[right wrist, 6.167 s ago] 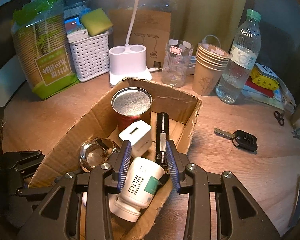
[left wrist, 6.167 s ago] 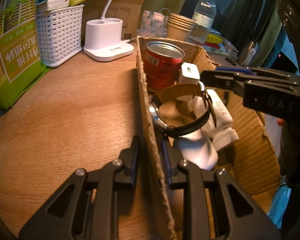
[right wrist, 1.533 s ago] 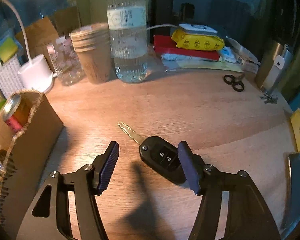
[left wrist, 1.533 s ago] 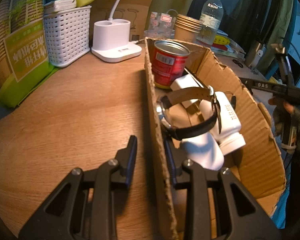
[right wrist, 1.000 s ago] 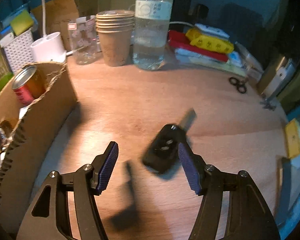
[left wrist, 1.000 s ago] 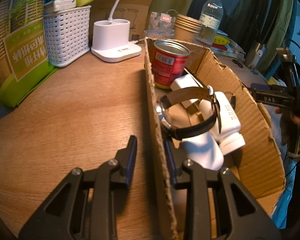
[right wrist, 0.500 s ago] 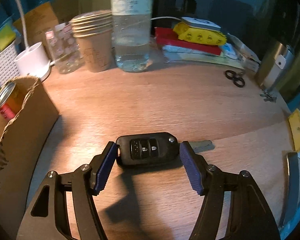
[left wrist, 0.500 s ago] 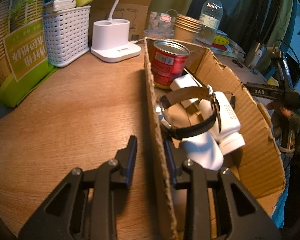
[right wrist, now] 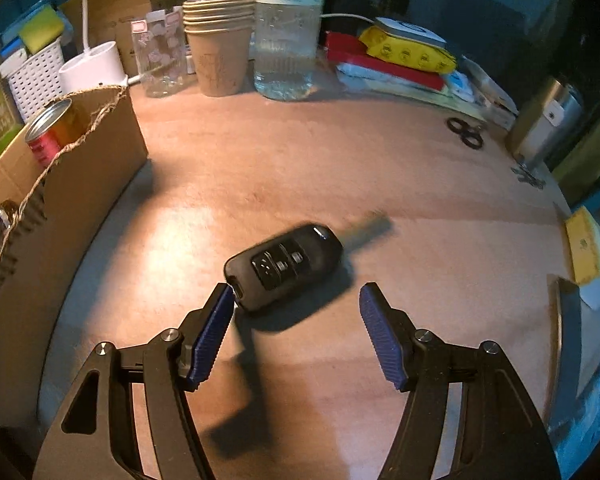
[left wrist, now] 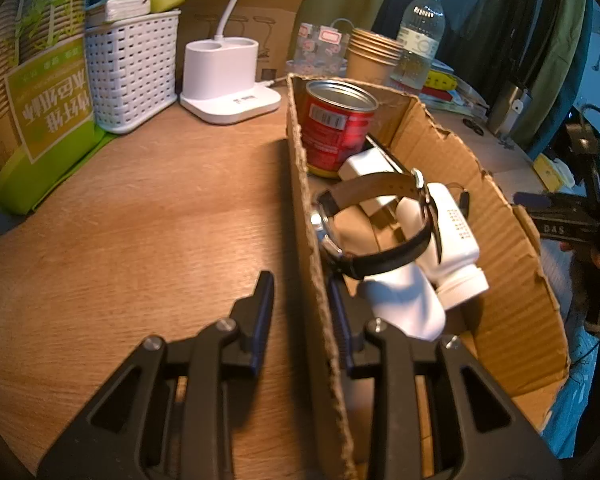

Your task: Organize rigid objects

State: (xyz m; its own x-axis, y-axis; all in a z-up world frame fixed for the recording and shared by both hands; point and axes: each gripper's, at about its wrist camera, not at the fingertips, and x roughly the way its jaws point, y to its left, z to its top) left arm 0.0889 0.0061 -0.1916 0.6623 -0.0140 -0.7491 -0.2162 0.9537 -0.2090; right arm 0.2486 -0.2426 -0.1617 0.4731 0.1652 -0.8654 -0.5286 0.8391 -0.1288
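Right hand-held gripper (right wrist: 296, 320): spread, holding nothing.
Car key (right wrist: 284, 266): just ahead, touching its left pad.
Risk: off-centre closing likely skids key across table (right wrist: 340, 152).
Left hand-held gripper (left wrist: 300, 304): pinching box wall (left wrist: 320, 320).

Both grippers are black skeleton-frame things with silver screws, the right gripper (right wrist: 296, 304) wearing ribbed blue pads (right wrist: 380, 340), and white "DAS" lettering, I think, at the left view's right edge.

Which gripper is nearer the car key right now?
Right. The right gripper is open just over the car key, one pad at its end. The left gripper straddles the cardboard box wall, away from the key.
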